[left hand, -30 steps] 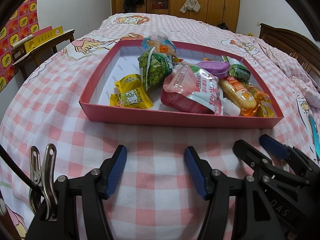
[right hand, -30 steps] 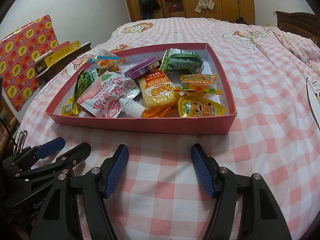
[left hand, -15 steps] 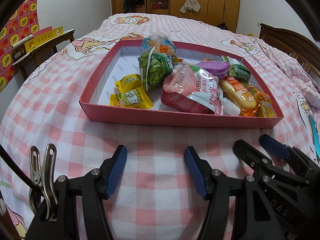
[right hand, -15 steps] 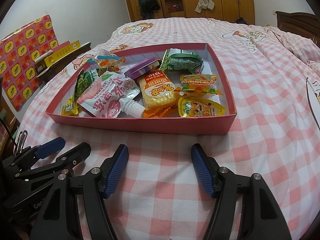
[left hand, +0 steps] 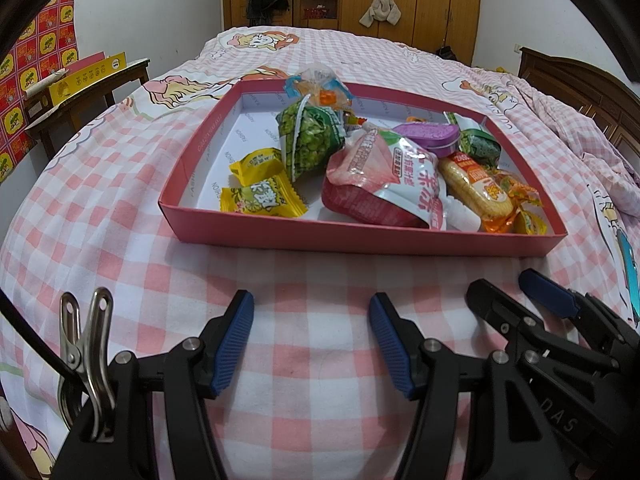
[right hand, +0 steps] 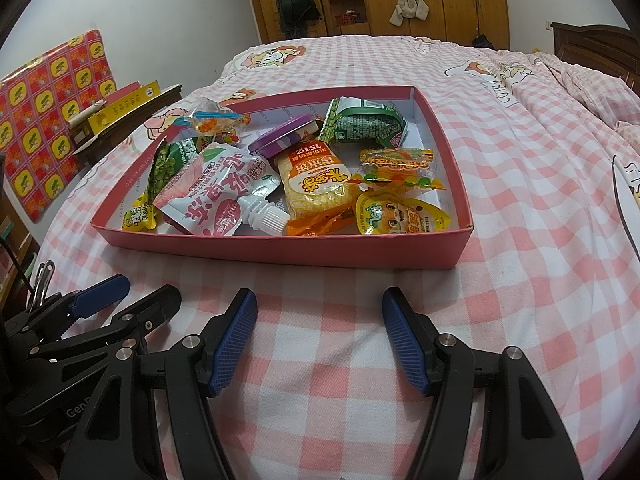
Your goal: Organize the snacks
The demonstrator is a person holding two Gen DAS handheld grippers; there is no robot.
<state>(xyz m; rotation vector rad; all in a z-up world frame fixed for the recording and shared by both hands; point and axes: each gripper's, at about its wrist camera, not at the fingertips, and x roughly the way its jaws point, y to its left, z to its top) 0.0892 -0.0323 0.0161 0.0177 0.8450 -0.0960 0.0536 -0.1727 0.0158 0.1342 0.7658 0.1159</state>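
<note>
Nothing moved; snack tray (left hand: 360, 240) beyond open jaws.

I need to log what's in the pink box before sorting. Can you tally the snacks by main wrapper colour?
Yellow packets: 3
Green packets: 2
Orange packets: 2
Clear sweet packets: 2
Pink pouch: 1
Purple tin: 1
Total: 11 that I can tell apart
</note>
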